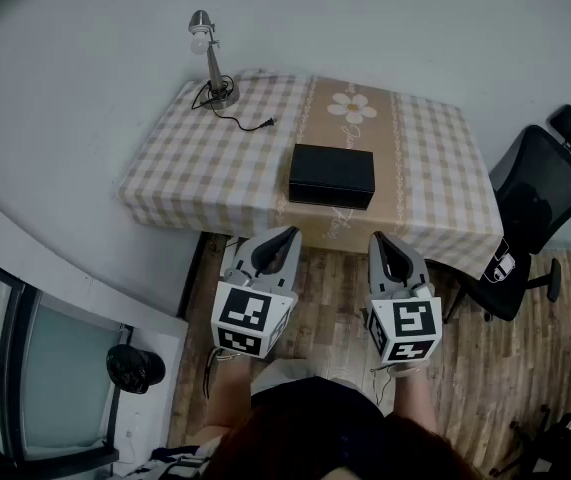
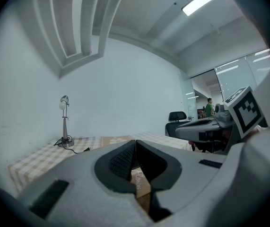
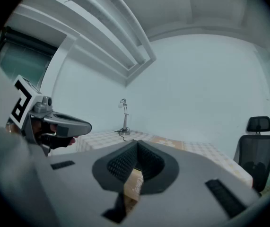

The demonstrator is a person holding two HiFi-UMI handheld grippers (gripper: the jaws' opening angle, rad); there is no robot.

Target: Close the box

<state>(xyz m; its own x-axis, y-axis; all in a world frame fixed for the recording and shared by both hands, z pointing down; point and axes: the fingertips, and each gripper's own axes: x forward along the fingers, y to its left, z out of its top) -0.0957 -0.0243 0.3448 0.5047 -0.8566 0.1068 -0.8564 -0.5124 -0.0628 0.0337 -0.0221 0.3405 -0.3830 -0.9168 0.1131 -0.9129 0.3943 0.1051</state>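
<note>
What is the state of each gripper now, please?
Left gripper: jaws shut, holding nothing.
Right gripper: jaws shut, holding nothing.

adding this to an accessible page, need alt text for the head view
Seen from above, a black box lies on a table with a checked cloth, while a person holds the left gripper and right gripper short of it, jaws together. A desk lamp stands at the far left corner; an office chair sits to the right.
</note>
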